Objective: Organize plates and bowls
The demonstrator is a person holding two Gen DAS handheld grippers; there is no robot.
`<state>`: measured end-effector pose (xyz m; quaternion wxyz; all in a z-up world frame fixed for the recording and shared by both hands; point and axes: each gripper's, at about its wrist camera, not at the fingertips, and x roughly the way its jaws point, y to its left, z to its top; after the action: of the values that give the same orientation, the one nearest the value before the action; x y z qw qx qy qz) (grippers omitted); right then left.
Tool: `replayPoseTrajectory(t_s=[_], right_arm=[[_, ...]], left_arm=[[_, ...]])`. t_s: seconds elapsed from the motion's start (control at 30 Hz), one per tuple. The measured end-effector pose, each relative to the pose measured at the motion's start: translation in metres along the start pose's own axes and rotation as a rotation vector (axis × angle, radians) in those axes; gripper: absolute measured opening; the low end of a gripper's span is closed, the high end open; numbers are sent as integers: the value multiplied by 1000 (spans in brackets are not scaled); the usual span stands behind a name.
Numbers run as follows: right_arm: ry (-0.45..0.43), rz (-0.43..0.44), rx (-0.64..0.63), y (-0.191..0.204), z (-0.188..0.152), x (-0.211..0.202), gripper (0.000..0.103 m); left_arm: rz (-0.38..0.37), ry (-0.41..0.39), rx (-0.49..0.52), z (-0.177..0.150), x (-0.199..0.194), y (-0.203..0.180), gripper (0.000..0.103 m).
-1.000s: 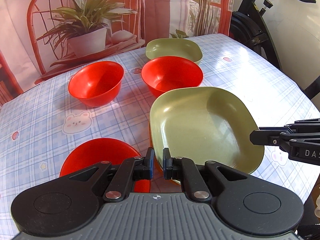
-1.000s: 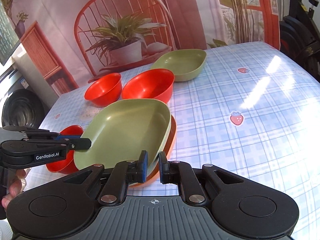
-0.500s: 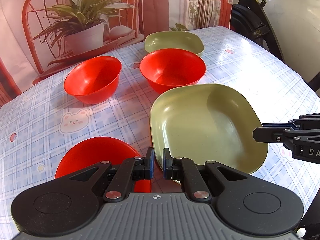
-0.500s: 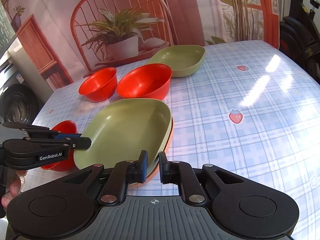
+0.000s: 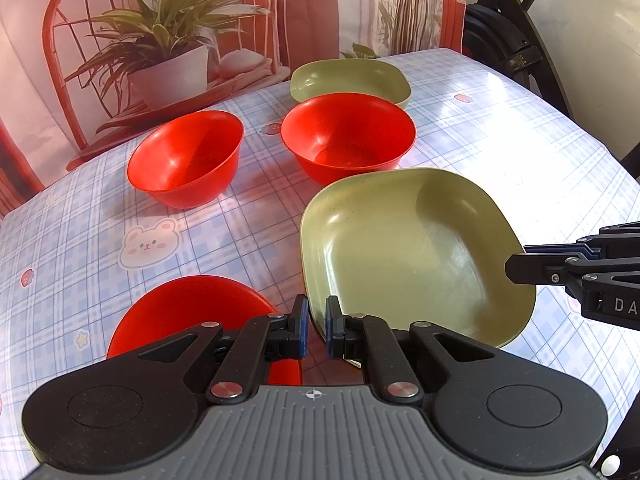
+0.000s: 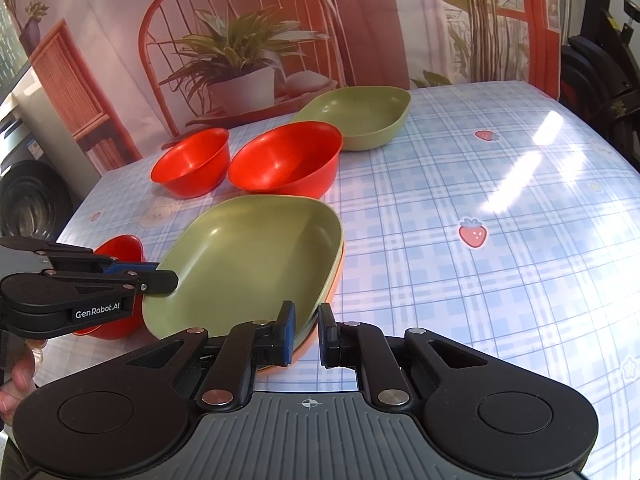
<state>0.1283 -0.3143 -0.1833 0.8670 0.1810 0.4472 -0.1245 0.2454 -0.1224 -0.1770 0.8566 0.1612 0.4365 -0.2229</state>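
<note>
A stack of plates with a green plate [image 5: 412, 256] on top lies near the table's front; in the right wrist view [image 6: 248, 260] a second green rim and an orange plate [image 6: 316, 332] show under it. My left gripper [image 5: 314, 332] is shut on the stack's near-left rim. My right gripper [image 6: 306, 334] is shut on its opposite rim. Two red bowls [image 5: 188, 160] [image 5: 348, 136] and another green plate [image 5: 352, 80] sit farther back. A third red bowl [image 5: 192, 312] is at the front left.
The checked tablecloth [image 6: 480, 200] covers the table, with room on its right side. A printed backdrop [image 5: 168, 40] stands behind the table. An exercise bike [image 5: 512, 40] is at the back right.
Both grippers have moved slightly forward and lower with the stack of plates held between them. The plates now sit lower, close to the tablecloth.
</note>
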Motion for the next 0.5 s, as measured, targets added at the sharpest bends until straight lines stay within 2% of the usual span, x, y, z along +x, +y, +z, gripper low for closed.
replayPoseTrajectory(t_s=[0.5], right_arm=[[-23,-43,-61,7,-7,4,11]], left_arm=[[6,-31,9,-4,2,1,11]])
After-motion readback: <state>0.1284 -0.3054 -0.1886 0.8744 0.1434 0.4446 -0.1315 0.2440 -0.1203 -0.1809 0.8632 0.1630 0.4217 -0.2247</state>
